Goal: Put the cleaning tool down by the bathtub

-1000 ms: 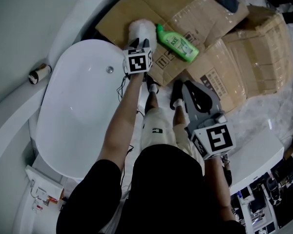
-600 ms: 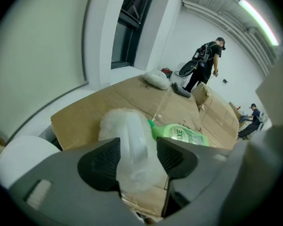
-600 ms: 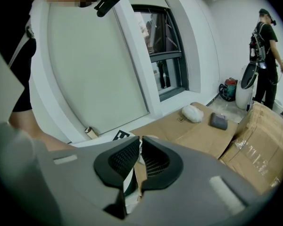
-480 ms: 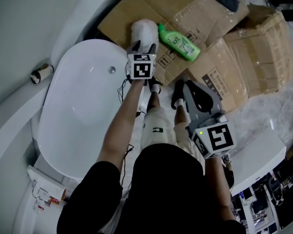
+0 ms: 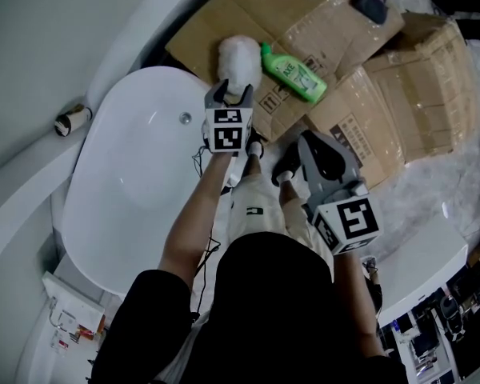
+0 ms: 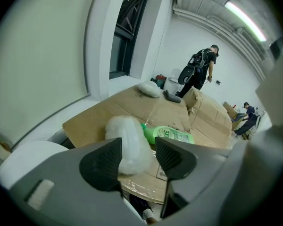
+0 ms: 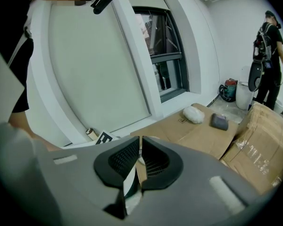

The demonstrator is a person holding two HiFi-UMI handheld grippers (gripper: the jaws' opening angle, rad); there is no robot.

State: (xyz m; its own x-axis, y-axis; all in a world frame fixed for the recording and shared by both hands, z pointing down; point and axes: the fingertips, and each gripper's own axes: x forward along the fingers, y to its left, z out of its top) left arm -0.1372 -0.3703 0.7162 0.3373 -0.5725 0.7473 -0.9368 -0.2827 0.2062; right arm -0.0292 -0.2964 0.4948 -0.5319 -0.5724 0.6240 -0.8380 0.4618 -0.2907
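The fluffy white cleaning tool (image 5: 238,57) lies on cardboard (image 5: 216,22) at the bathtub's (image 5: 136,190) 1 o'clock, beside a green bottle (image 5: 296,74). At its 6 o'clock, the left gripper's (image 5: 229,92) fingers, just opening, stand released. Only the right gripper view shows the right gripper's (image 7: 139,142) fingers clenched, seemingly on nothing.

White curved wall (image 6: 37,60) at left. Dark-framed window (image 7: 161,55) set in it. Ceiling strip light (image 6: 244,17) lit, far right. Flattened cardboard (image 5: 416,94) covers the floor.
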